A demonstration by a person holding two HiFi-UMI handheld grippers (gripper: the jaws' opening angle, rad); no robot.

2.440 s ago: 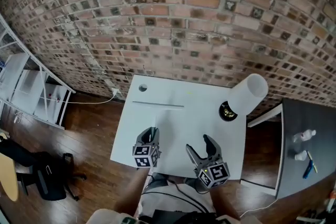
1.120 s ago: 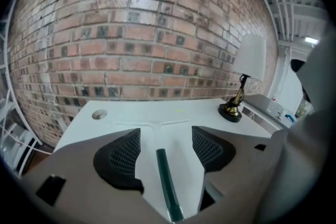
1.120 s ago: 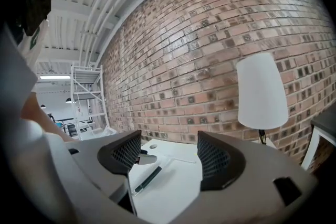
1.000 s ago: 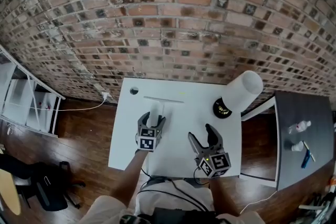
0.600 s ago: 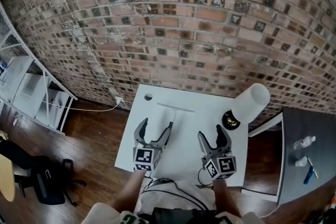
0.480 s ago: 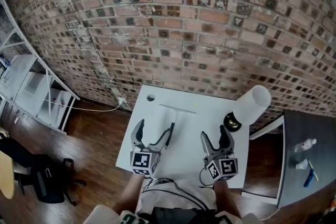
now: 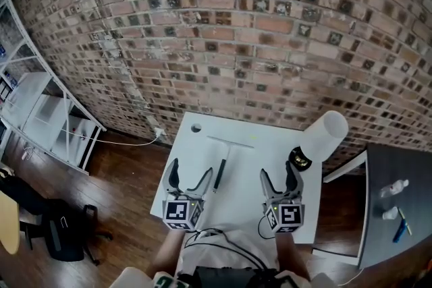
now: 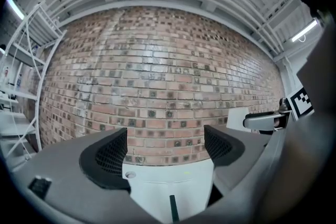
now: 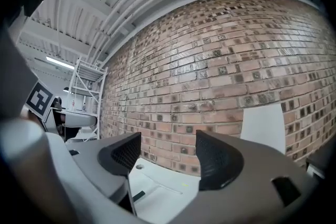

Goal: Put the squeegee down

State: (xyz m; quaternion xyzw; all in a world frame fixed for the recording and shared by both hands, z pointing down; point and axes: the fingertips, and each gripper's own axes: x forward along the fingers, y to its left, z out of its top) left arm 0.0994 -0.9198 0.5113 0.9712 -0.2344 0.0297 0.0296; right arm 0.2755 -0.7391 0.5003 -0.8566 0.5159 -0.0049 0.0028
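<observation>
Grey left tongs (image 7: 190, 173) are spreading open, level above the near edge of the white desk (image 7: 246, 185), their pads clear of everything. The right tongs (image 7: 278, 175) hover beside them, also released and gripping nothing. Just right of the left tongs' tip, the squeegee (image 7: 221, 165) lies flat on the desk, black handle toward the person, blade toward the brick wall (image 7: 223, 30). A white lamp (image 7: 322, 126) stands at the desk's far right corner.

No legible txt, no brands/nos., cube markers (image 7: 178, 212) pattern-only (no chars)
</observation>
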